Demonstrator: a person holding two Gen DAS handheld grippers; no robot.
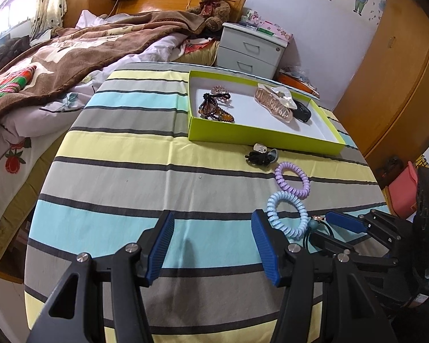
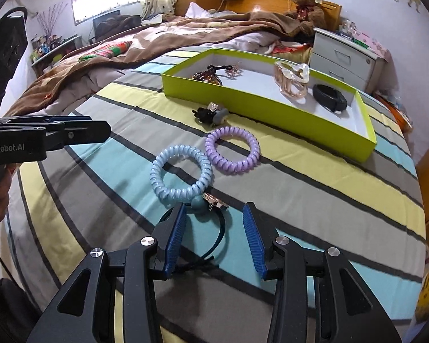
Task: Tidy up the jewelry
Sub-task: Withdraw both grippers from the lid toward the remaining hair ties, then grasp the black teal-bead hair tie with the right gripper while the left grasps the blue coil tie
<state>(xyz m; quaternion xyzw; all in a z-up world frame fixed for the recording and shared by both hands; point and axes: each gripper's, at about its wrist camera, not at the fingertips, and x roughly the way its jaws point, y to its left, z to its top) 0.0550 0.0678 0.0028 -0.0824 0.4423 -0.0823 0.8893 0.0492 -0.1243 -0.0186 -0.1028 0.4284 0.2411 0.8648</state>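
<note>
A lime-green box (image 1: 260, 135) (image 2: 243, 105) on the striped cloth holds a beaded bracelet (image 1: 214, 111), a pink hair claw (image 1: 274, 101) (image 2: 290, 81) and a black band (image 2: 329, 97). In front of it lie a black clip (image 1: 261, 154) (image 2: 210, 113), a purple coil tie (image 1: 291, 180) (image 2: 232, 150), a light blue coil tie (image 1: 287, 214) (image 2: 181, 175) and a dark teal hair tie with a bead charm (image 2: 206, 223). My right gripper (image 2: 214, 240) is open, its jaws on either side of the teal tie. My left gripper (image 1: 213, 251) is open and empty, left of the blue coil.
The striped cloth (image 1: 128, 188) covers a round-looking table. A bed with a brown blanket (image 1: 71, 57) lies to the left. A white nightstand (image 1: 251, 48) and a teddy bear (image 1: 214, 3) stand beyond. A wooden wardrobe (image 1: 400, 71) is at the right.
</note>
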